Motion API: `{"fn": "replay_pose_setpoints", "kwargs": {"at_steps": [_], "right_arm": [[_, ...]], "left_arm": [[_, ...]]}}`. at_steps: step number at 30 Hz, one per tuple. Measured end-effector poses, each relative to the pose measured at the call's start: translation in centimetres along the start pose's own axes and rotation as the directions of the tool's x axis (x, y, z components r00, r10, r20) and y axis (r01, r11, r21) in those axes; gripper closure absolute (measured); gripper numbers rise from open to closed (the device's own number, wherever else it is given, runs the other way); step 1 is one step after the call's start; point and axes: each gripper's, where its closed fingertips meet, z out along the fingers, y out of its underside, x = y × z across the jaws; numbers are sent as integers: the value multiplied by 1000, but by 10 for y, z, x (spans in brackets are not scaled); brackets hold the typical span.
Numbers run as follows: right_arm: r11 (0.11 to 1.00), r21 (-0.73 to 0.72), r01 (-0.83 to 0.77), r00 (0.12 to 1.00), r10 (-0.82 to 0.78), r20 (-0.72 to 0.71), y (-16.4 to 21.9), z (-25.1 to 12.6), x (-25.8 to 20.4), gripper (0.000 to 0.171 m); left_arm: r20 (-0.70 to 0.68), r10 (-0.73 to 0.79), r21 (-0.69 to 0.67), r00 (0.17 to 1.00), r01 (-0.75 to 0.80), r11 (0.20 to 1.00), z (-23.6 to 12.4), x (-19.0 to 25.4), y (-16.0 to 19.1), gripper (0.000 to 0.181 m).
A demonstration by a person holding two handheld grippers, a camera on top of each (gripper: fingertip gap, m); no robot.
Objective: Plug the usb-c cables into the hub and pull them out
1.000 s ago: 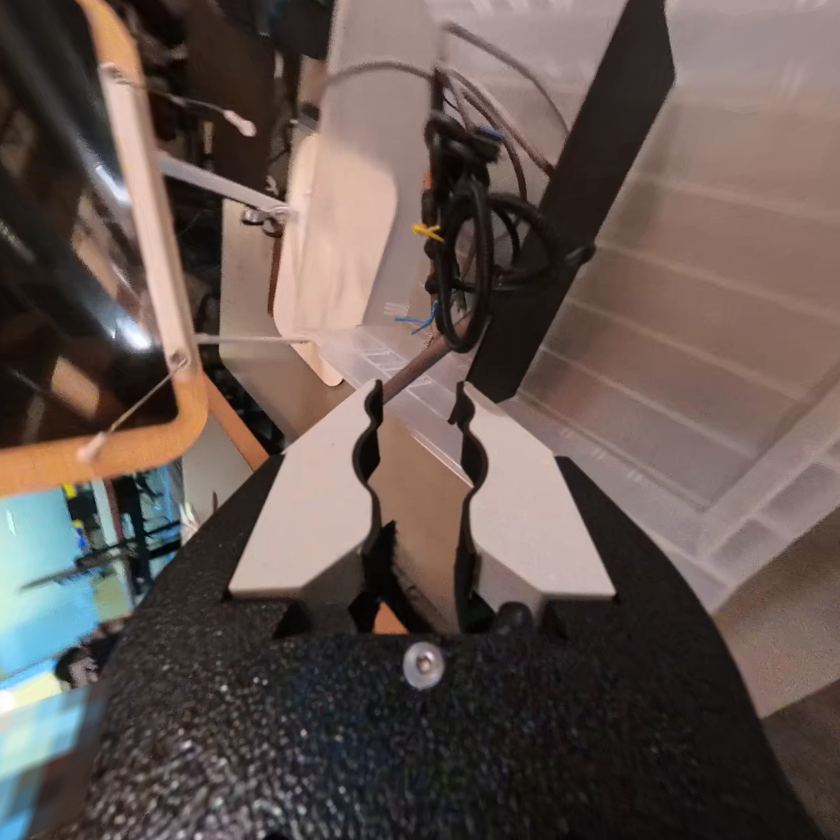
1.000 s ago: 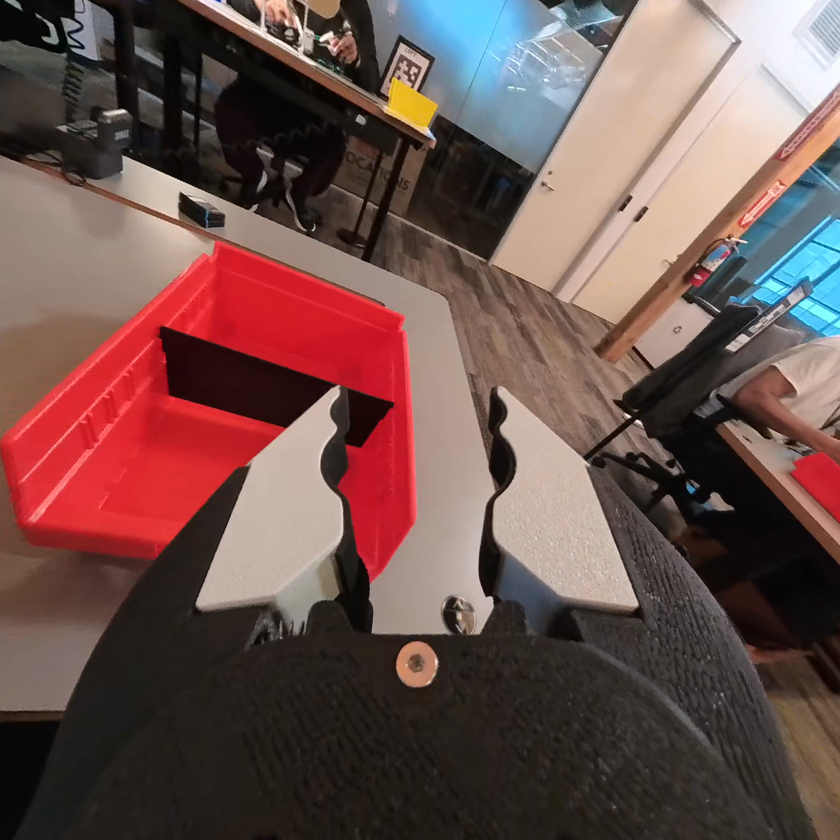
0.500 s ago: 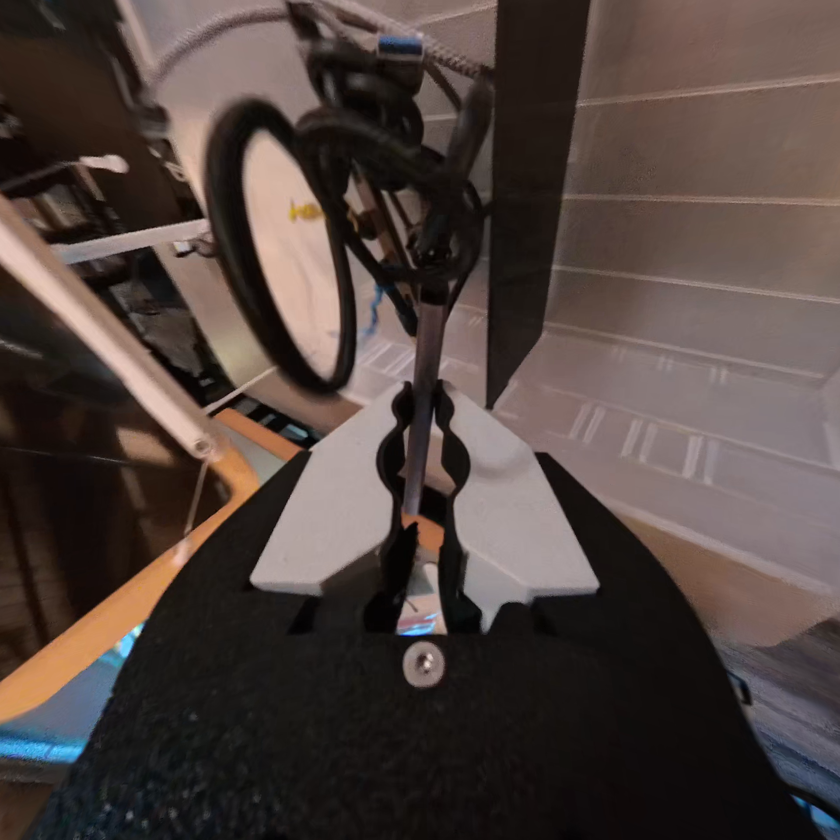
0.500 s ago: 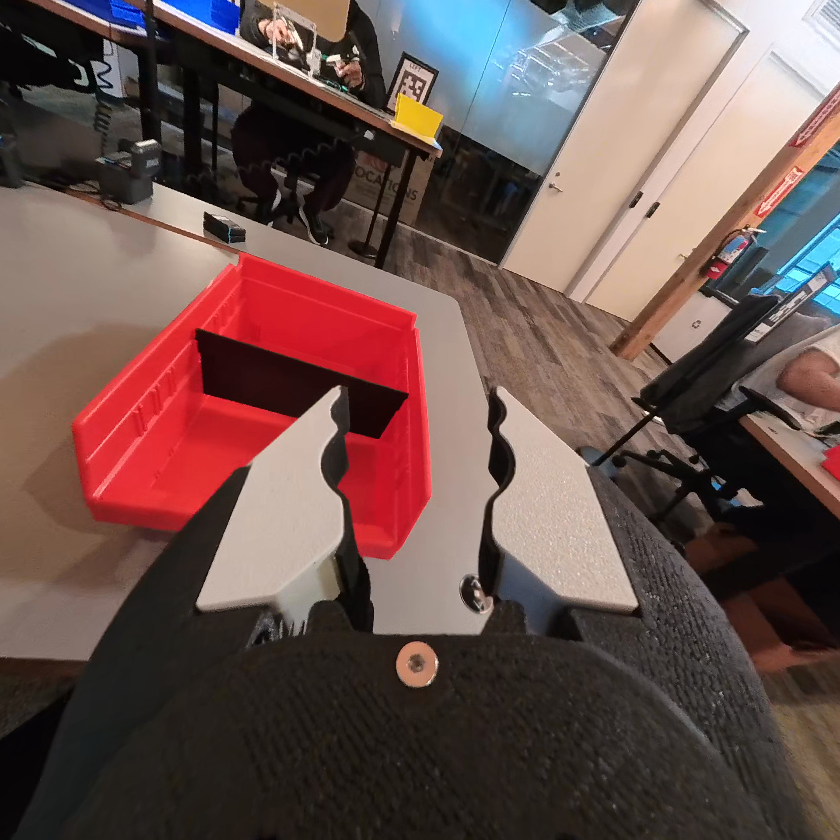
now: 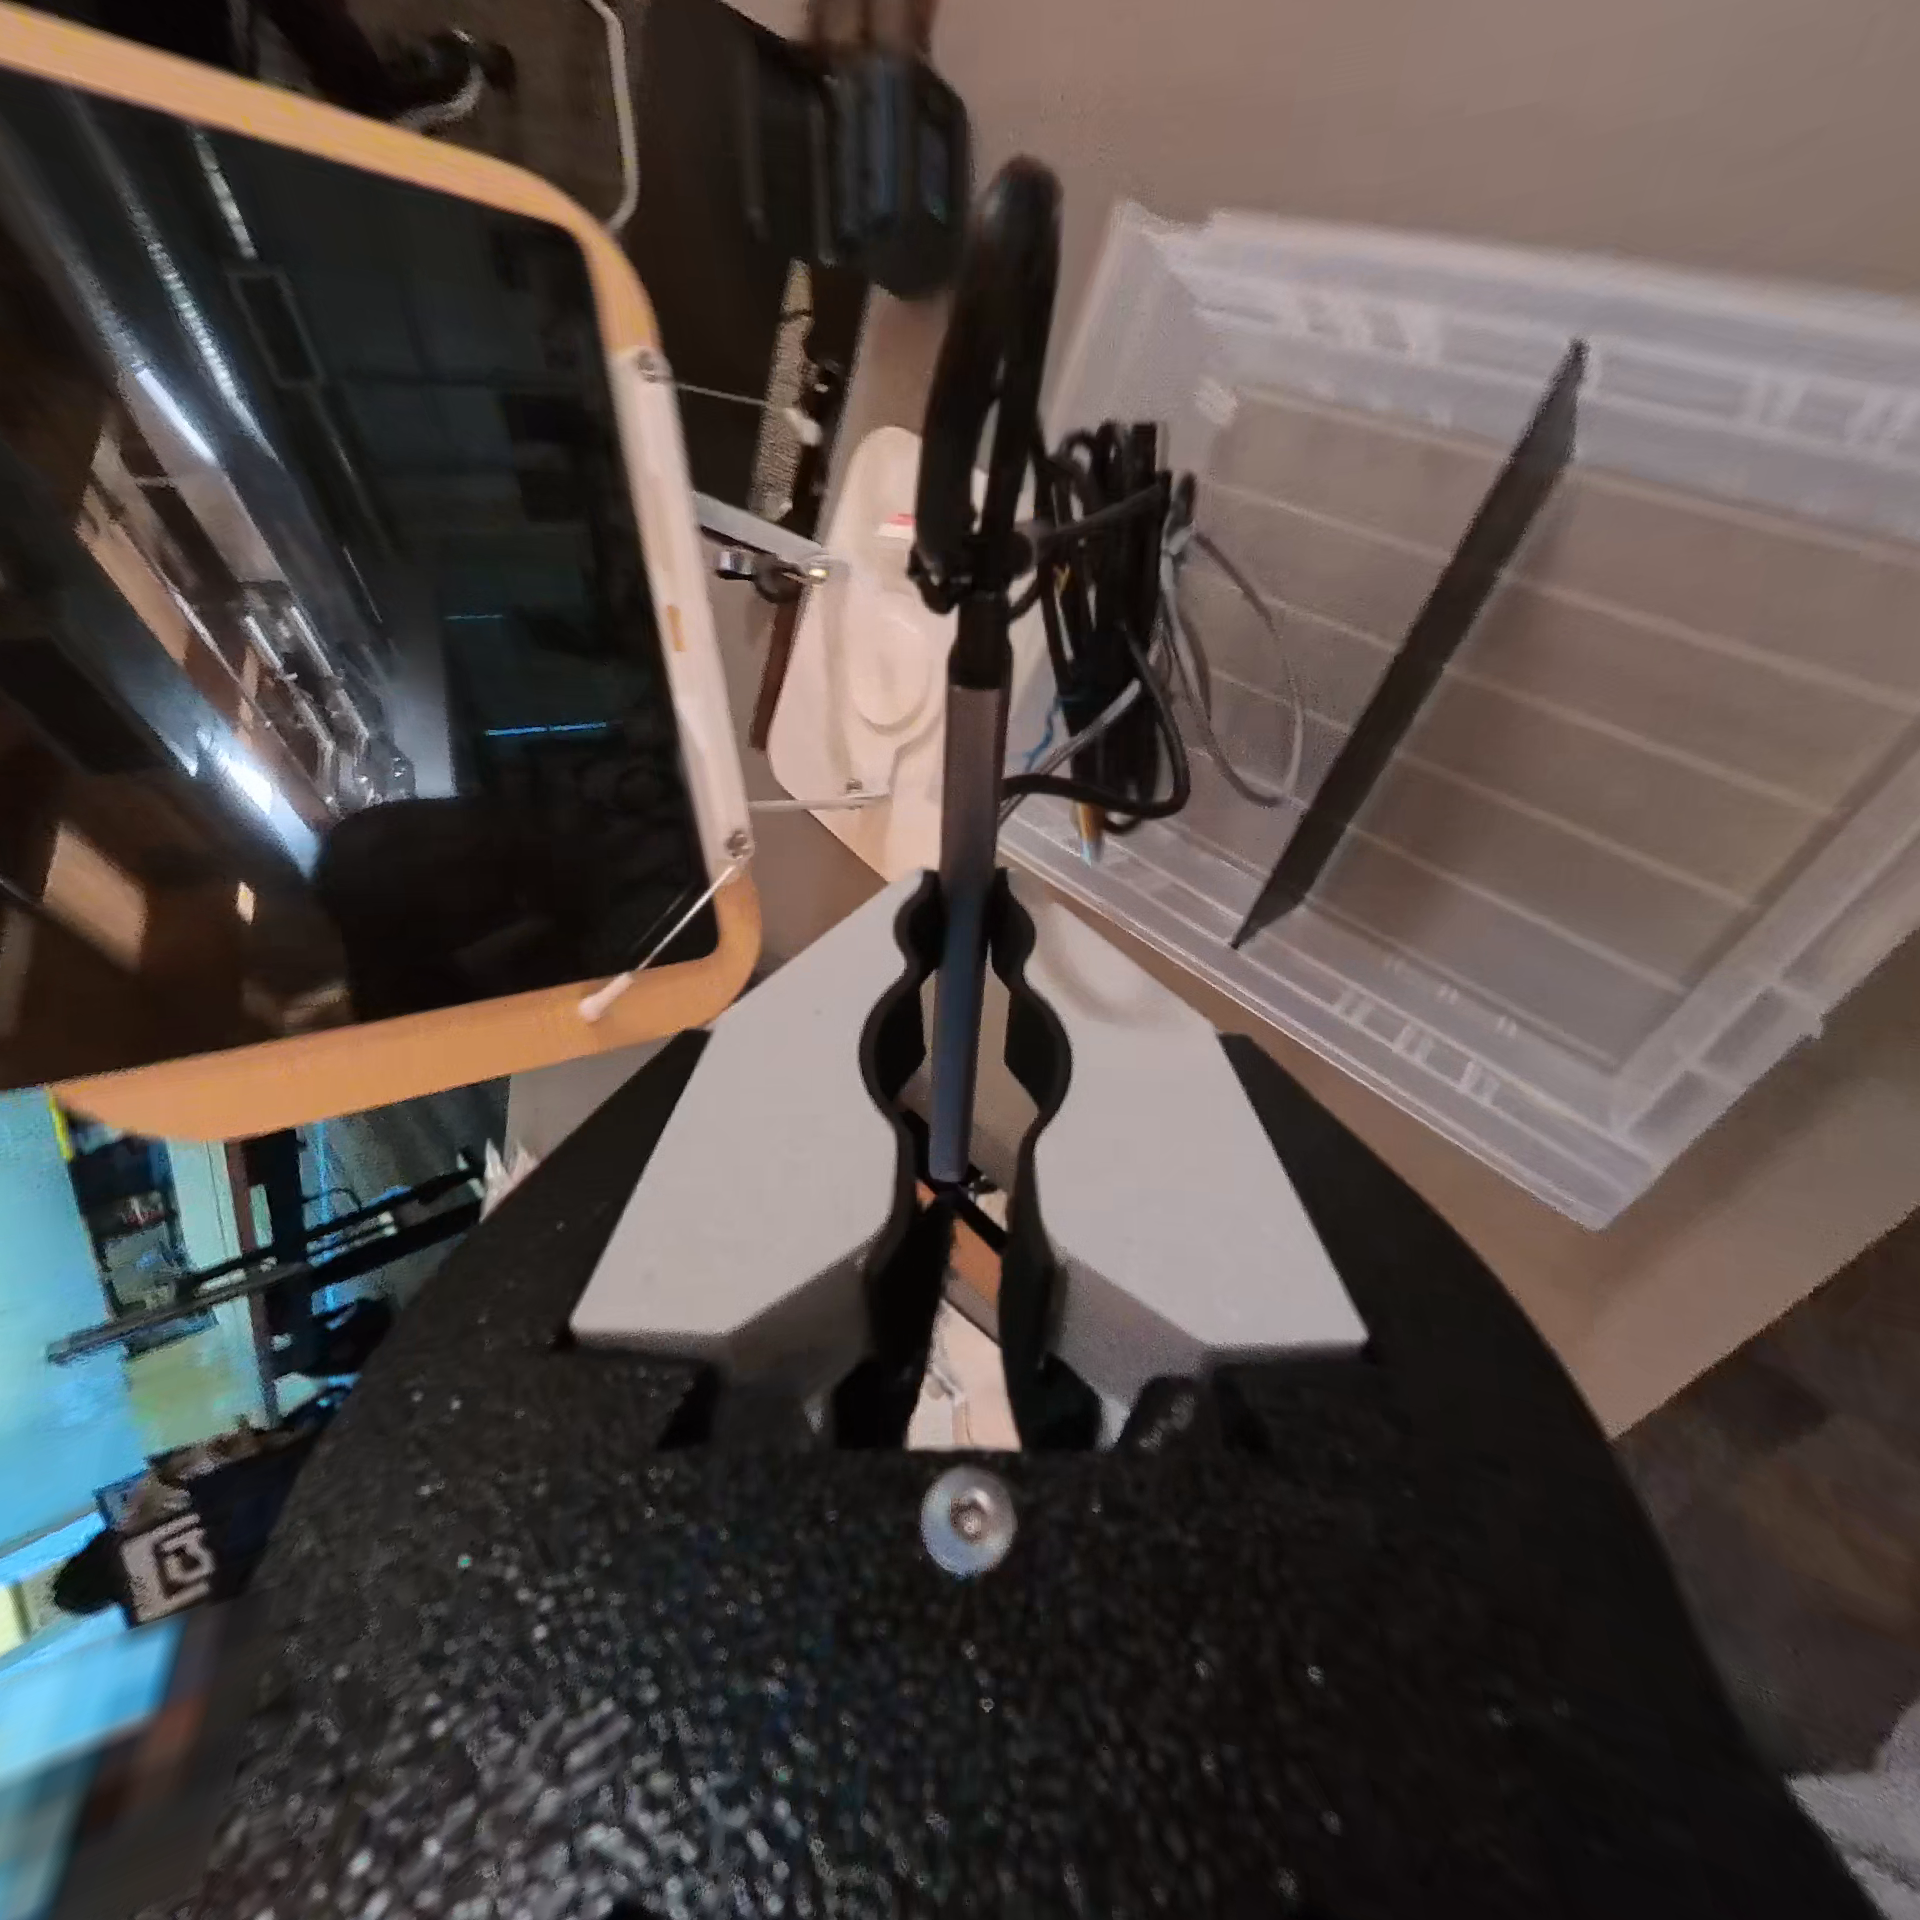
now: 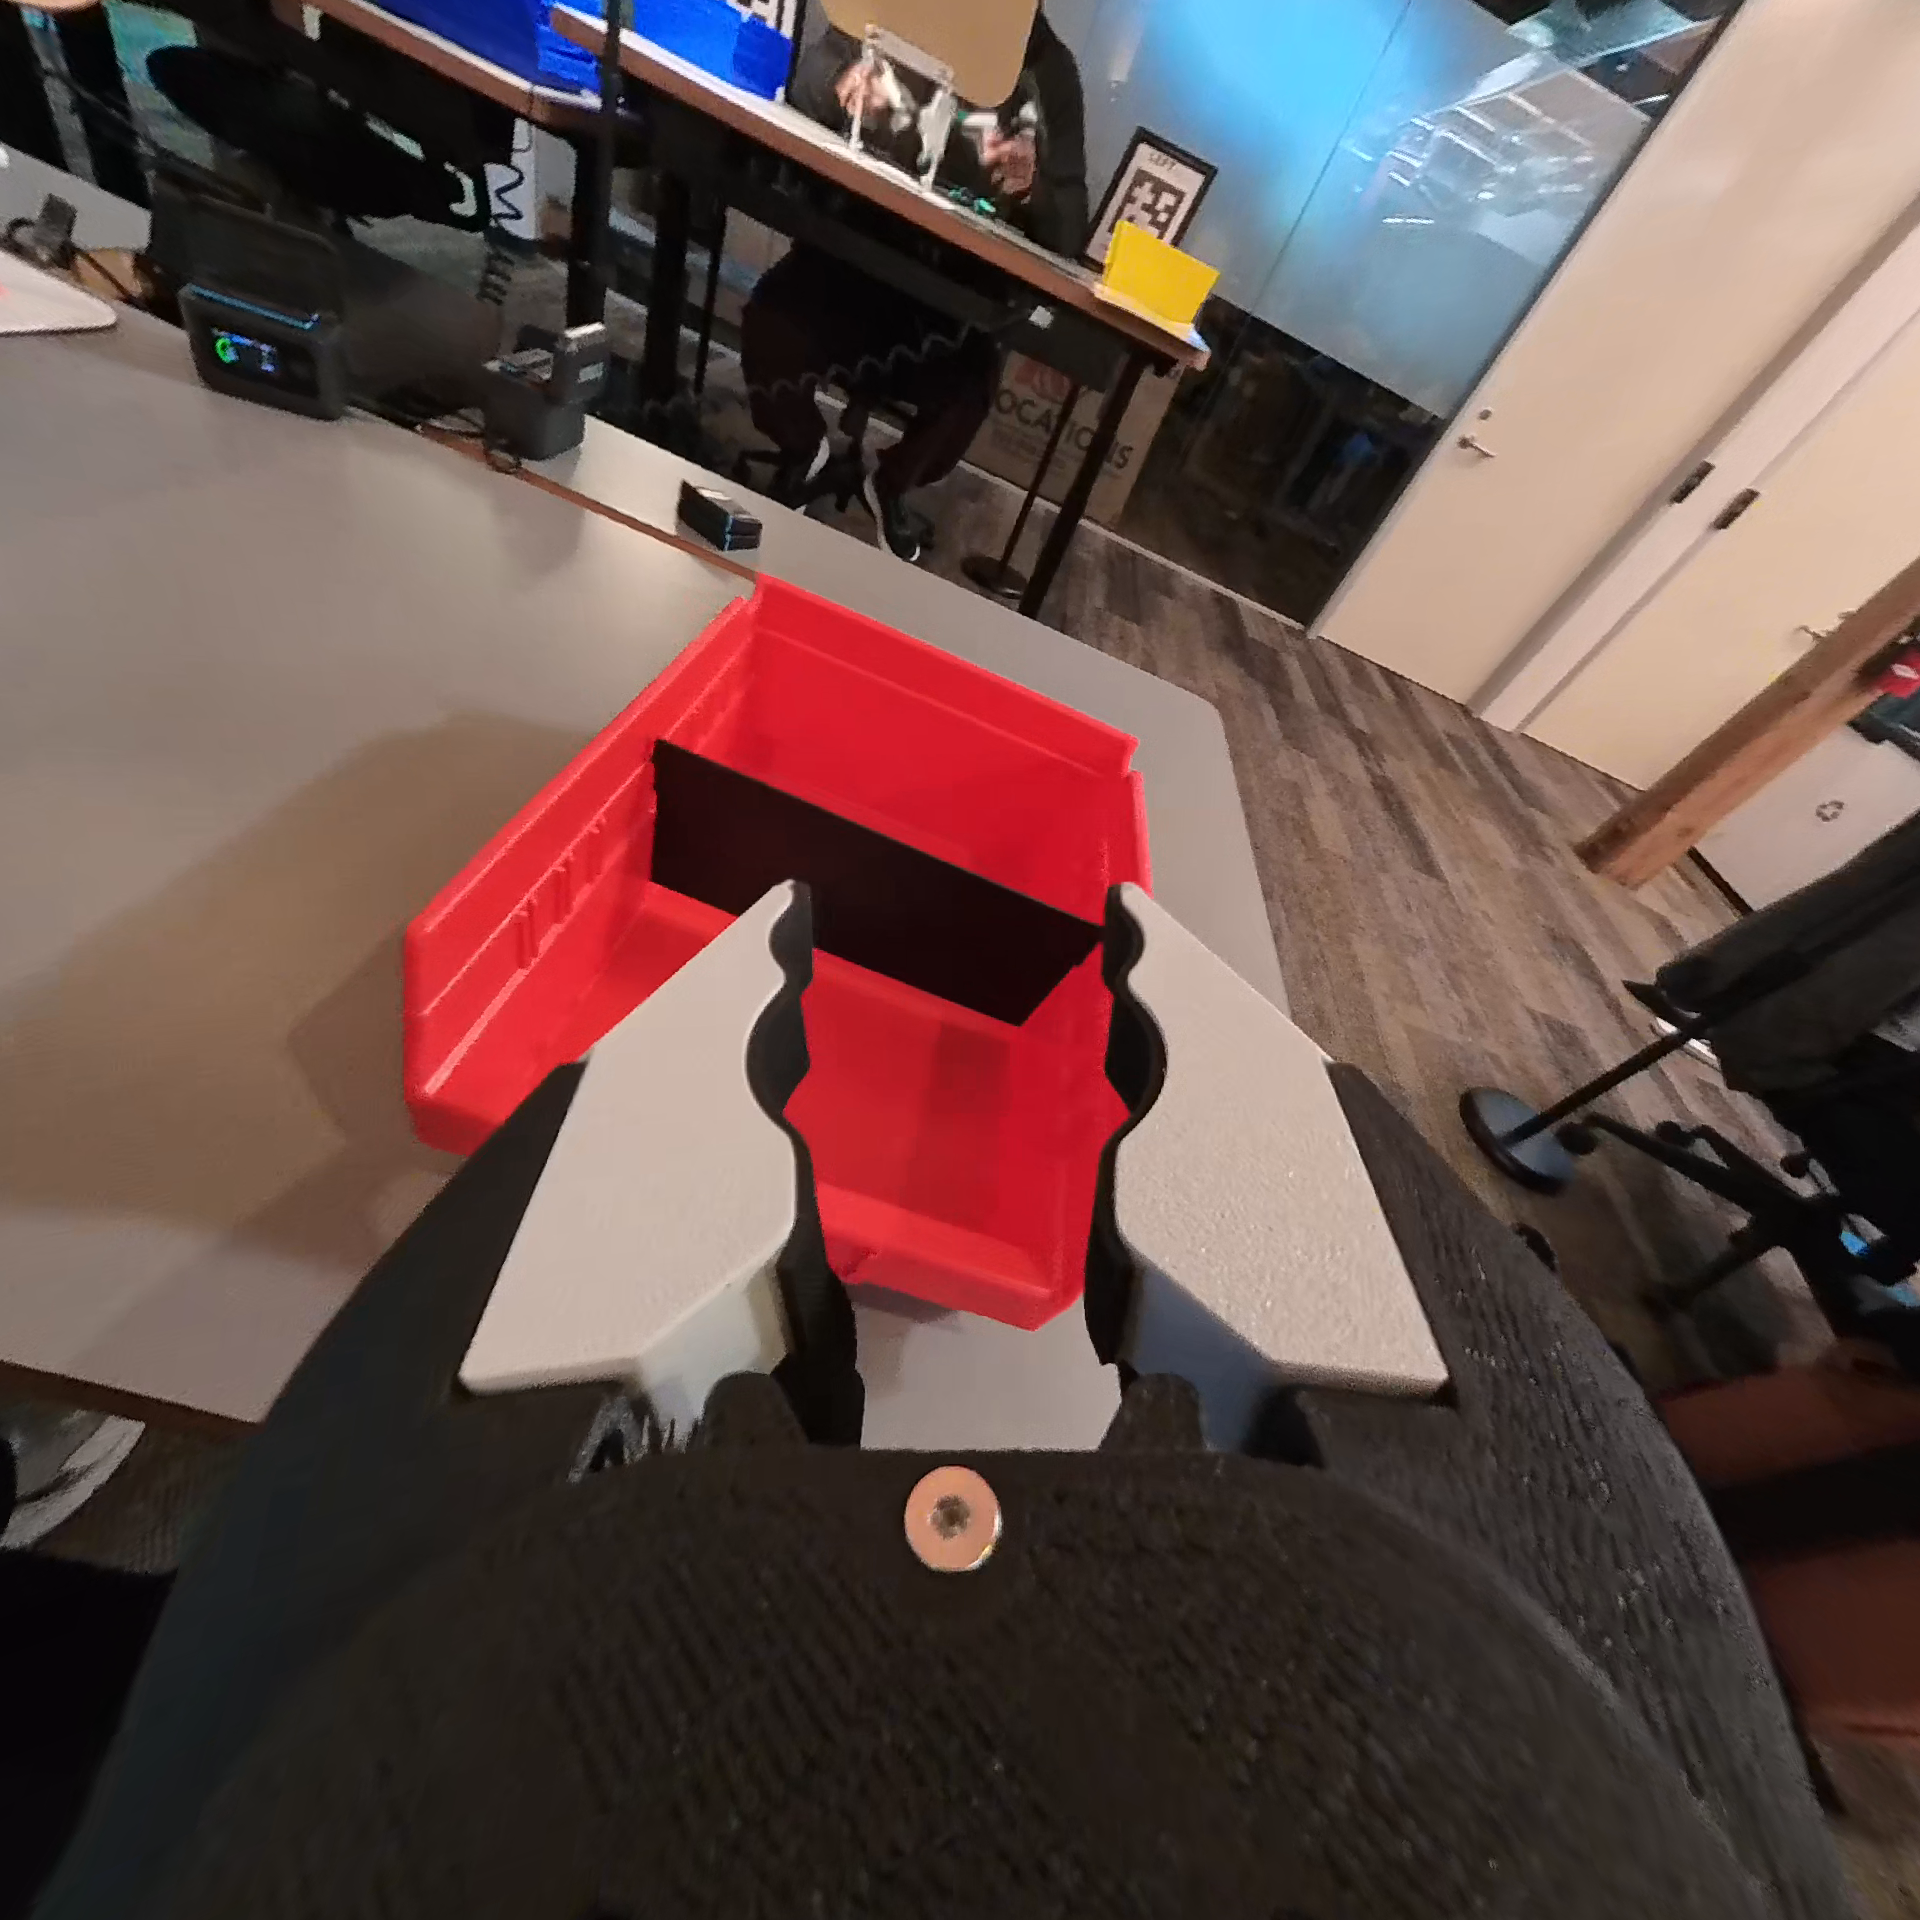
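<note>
The left gripper (image 5: 961,914) is clamped on the slim grey hub (image 5: 964,914), lifted before the clear bin (image 5: 1558,790) holding tangled usb-c cables (image 5: 1117,623); the right gripper (image 6: 954,925) gapes empty over the red bin (image 6: 914,748) near the table's corner.

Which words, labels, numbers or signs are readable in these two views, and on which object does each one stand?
I do not copy out writing; these things bear it:
Cardboard box under the far desk: large printed letters.
Framed card on that desk: too small.
Black device on the grey table: lit display, blurred.
Black tag, left wrist view: white mark.
</note>
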Motion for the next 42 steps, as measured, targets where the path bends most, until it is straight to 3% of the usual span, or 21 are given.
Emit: {"fn": "replay_pose_setpoints", "kwargs": {"at_steps": [5,9,13,19,21,24,29,32,38,42], "right_arm": [[1000,-9,22,999,-22,36,0,2,-10,115],[1000,-6,15,998,-14,55,0,4,-14,115],[1000,-4,13,996,-13,94,-1,6,-24,115],[999,4,35,989,-35,146,-4,12,-40,115],[999,4,34,987,-34,160,-4,14,-44,114],[999,2,34,983,-34,178,-2,15,-49,114],[999,-6,33,978,-31,206,0,18,-57,114],[999,-4,38,975,-37,220,-1,18,-61,114],[999,3,46,971,-46,234,-3,18,-66,114],[999,35,12,963,-21,267,-13,20,-75,114]], "left_arm": [[65,-180,90,982,173,981,-16,-35,-3,174],[-63,-291,240,955,297,924,-30,-36,-26,174],[-67,-291,287,954,298,910,-37,-37,-38,174],[49,-380,356,924,339,871,-59,-60,-53,174],[44,-350,352,936,313,882,-67,-56,-59,174],[25,-303,243,953,288,926,-64,-44,-56,174],[270,-150,89,951,130,987,-56,-58,-48,174],[354,-200,169,914,147,975,-66,-75,-59,174],[529,-333,357,780,151,922,-123,-120,-76,175],[439,-349,471,828,118,874,-138,-114,-111,174]]}}
